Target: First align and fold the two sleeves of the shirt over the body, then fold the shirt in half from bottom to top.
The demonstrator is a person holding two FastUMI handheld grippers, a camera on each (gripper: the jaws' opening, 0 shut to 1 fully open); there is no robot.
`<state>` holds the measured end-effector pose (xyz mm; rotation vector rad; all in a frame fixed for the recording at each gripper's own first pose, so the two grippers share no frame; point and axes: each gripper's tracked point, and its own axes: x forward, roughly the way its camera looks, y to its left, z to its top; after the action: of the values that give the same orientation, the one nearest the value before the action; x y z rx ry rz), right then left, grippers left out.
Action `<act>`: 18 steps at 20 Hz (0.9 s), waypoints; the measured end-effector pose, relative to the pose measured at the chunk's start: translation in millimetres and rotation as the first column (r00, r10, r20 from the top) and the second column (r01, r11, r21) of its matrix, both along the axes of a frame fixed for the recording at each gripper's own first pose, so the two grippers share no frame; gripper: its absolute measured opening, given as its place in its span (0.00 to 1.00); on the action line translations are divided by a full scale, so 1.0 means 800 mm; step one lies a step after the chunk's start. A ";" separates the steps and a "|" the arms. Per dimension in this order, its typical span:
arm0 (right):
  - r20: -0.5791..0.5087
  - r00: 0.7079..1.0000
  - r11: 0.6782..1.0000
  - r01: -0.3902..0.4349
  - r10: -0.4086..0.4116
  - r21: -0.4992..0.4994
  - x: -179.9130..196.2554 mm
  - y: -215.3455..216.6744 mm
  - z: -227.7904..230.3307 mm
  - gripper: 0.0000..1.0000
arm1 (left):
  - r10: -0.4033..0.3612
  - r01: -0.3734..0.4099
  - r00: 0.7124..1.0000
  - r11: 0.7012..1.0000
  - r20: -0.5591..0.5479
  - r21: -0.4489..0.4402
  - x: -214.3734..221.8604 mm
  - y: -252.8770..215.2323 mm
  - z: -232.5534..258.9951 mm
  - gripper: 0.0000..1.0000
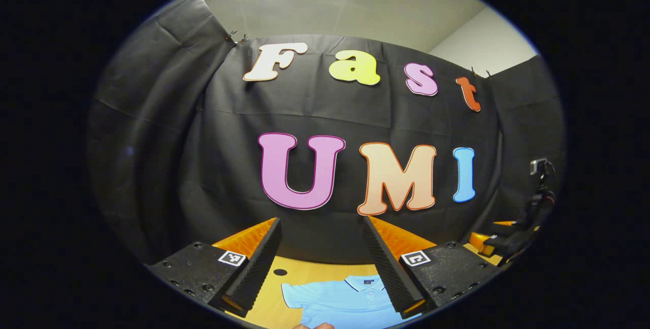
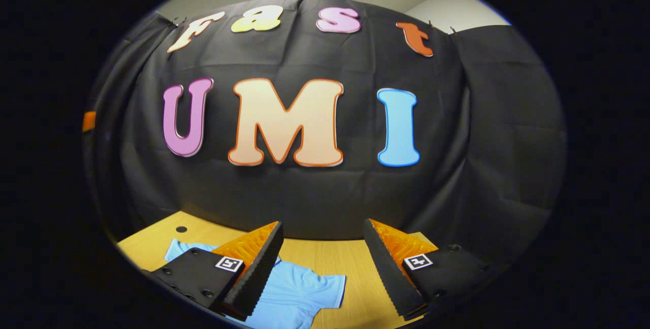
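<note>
A light blue polo shirt (image 1: 340,299) lies flat on the wooden table (image 1: 297,270), collar toward the back wall, one short sleeve spread out to the left. My left gripper (image 1: 321,220) hovers above it, open, with nothing between its fingers. In the right gripper view the shirt (image 2: 299,288) lies low and left, its other sleeve (image 2: 332,287) spread out on the table (image 2: 350,258). My right gripper (image 2: 323,223) is open and empty, held above the table to the right of the shirt. That gripper also appears at the far right of the left gripper view (image 1: 513,240).
Black cloth walls close the booth behind and on both sides of the table. A small dark hole (image 2: 181,229) marks the tabletop near the back left. Fingertips of a hand (image 1: 315,326) peek in at the bottom edge over the shirt.
</note>
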<state>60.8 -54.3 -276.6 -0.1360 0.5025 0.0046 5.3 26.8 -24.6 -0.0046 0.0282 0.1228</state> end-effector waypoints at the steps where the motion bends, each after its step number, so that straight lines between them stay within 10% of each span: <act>1: -0.035 0.999 1.000 0.005 -0.006 -0.006 -0.004 -0.005 -0.025 0.99 | 0.009 -0.009 1.000 1.000 -0.002 0.005 -0.001 0.003 -0.001 0.94; 13: -0.280 0.960 0.998 0.006 -0.022 -0.059 -0.027 -0.040 -0.211 1.00 | 0.071 -0.071 0.996 0.997 -0.060 0.011 0.004 0.015 -0.024 0.95; 18: -0.467 0.882 0.997 0.031 -0.064 -0.077 -0.073 -0.060 -0.294 0.99 | 0.094 -0.093 0.994 0.995 -0.063 0.026 0.001 0.024 -0.026 0.93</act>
<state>2.3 -102.4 -511.7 -0.1903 0.9938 -0.0284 5.9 45.9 -45.3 0.0206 0.0913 0.2172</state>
